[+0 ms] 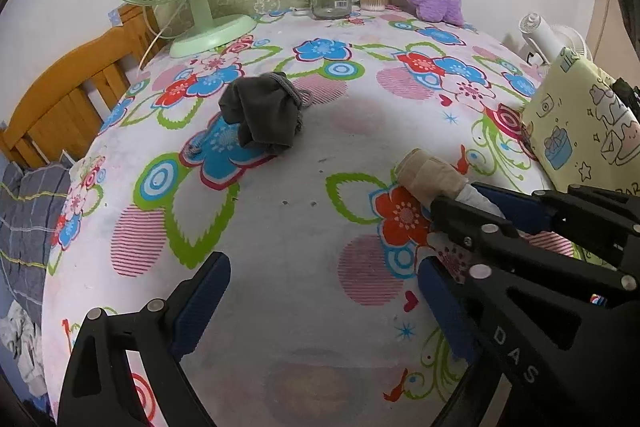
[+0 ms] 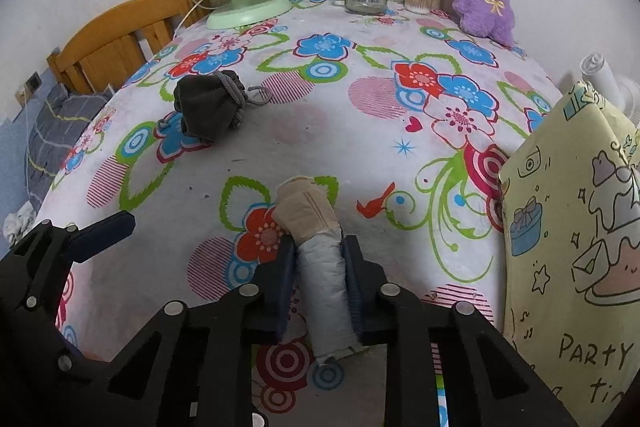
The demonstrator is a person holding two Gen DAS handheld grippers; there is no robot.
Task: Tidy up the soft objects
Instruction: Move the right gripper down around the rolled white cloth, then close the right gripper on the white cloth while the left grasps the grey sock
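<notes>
Clamping the rolled beige-and-grey sock (image 2: 316, 259) at lower centre, the right gripper (image 2: 318, 283) presses both pads on its grey half. The left gripper (image 1: 320, 307) stands wide open, empty. Bare tablecloth (image 2: 304, 147) lies ahead; the dark grey sock bundle (image 2: 210, 107) sits upper left; a yellow bag (image 2: 568, 227) walls the right edge.

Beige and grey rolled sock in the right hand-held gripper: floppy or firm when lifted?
The beige and grey rolled sock looks fairly firm: tightly rolled, pads squeezing its grey end. The free beige end may droop. Probably light.
</notes>
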